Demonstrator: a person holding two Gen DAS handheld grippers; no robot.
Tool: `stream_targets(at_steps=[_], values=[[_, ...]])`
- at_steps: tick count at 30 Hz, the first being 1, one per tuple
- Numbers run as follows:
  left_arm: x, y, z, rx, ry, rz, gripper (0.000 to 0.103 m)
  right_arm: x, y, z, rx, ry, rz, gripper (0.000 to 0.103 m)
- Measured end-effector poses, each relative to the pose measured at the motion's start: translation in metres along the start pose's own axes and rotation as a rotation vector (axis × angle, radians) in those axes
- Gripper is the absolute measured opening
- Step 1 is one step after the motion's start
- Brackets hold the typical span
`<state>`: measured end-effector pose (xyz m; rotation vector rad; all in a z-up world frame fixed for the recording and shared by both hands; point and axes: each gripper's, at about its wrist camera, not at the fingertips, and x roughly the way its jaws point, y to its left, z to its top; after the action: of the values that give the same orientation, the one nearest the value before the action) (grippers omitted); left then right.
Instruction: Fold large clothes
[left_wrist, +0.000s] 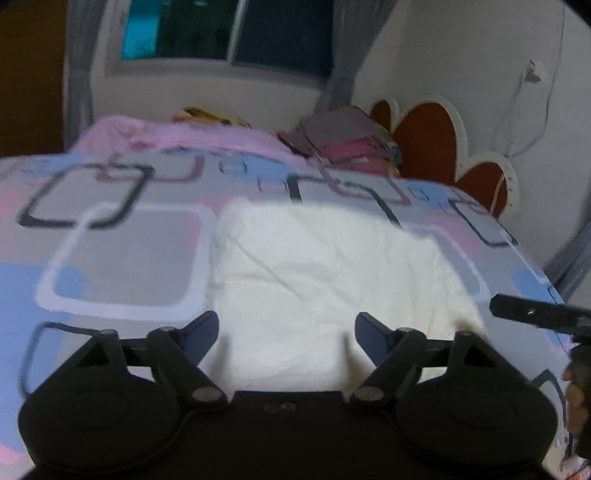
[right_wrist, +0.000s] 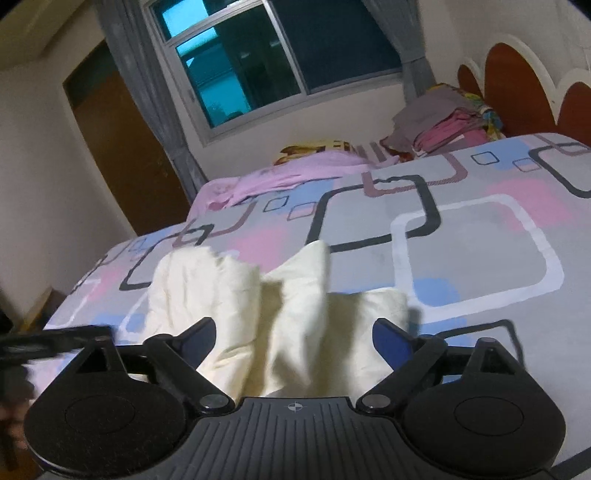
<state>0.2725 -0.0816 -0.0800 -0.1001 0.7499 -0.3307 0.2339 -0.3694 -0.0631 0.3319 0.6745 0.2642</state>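
Left gripper (left_wrist: 288, 334) with jaws spread wide, nothing between the pads, hovering over the near edge of the cream garment (left_wrist: 325, 266); garment lying fairly flat on the patterned bedspread (left_wrist: 122, 258), wrinkled, toward the near side of the bed. Right gripper (right_wrist: 294, 341) likewise spread apart, pads clear of the cloth; cream fabric bunched in upright folds just ahead of and between its fingers, apparently loose rather than pinched. Farther back, pink cloth (right_wrist: 295, 173) and a stack of folded clothes (right_wrist: 447, 123) near the headboard (right_wrist: 517, 88). Judged: between folds, neither tool gripping; next move calls for picking two matching corners or edge points, closing on single layers, then lifting together to carry the fold across evenly.
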Motion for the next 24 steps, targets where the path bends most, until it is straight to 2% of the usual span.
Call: stream_targets(at_steps=[2, 3, 4, 5, 10, 11, 12, 13, 17, 19, 21, 23, 24], values=[[0.025, -0.009, -0.009, 0.045, 0.039, -0.049, 0.076, 0.009, 0.009, -0.006, 0.021, 0.039, 0.006, 0.091], [0.033, -0.012, -0.012, 0.063, 0.039, -0.047, 0.078, 0.013, 0.011, -0.009, 0.044, 0.064, 0.008, 0.091], [0.036, -0.016, -0.017, 0.082, 0.025, -0.032, 0.078, 0.017, 0.013, -0.013, 0.073, 0.091, 0.017, 0.091], [0.04, -0.022, -0.02, 0.102, 0.014, -0.03, 0.082, 0.018, 0.014, -0.016, 0.099, 0.109, 0.025, 0.091], [0.047, -0.037, -0.024, 0.133, -0.002, -0.084, 0.083, 0.011, 0.017, -0.032, 0.108, 0.182, 0.025, 0.091], [0.05, -0.037, -0.023, 0.128, 0.001, -0.098, 0.083, 0.011, 0.017, -0.037, 0.084, 0.198, 0.011, 0.087], [0.047, -0.035, -0.025, 0.115, 0.005, -0.11, 0.084, 0.011, 0.017, -0.042, 0.061, 0.209, 0.0, 0.074], [0.045, -0.03, -0.026, 0.092, 0.01, -0.128, 0.084, 0.014, 0.014, -0.048, 0.058, 0.239, 0.001, 0.038], [0.046, -0.021, -0.019, 0.064, 0.029, -0.209, 0.082, 0.019, 0.008, -0.063, 0.01, 0.231, -0.062, 0.023], [0.041, -0.017, -0.012, 0.053, 0.024, -0.222, 0.077, 0.014, -0.004, -0.062, 0.053, 0.209, -0.095, 0.02], [0.038, -0.009, -0.003, 0.045, -0.014, -0.186, 0.08, 0.008, -0.021, -0.061, 0.108, 0.194, -0.112, 0.019], [0.051, -0.004, 0.002, 0.039, 0.0, -0.139, 0.08, 0.016, -0.035, -0.069, 0.158, 0.219, -0.131, 0.019], [0.062, -0.003, 0.003, 0.034, 0.018, -0.125, 0.086, 0.023, -0.038, -0.076, 0.149, 0.243, -0.131, 0.019]])
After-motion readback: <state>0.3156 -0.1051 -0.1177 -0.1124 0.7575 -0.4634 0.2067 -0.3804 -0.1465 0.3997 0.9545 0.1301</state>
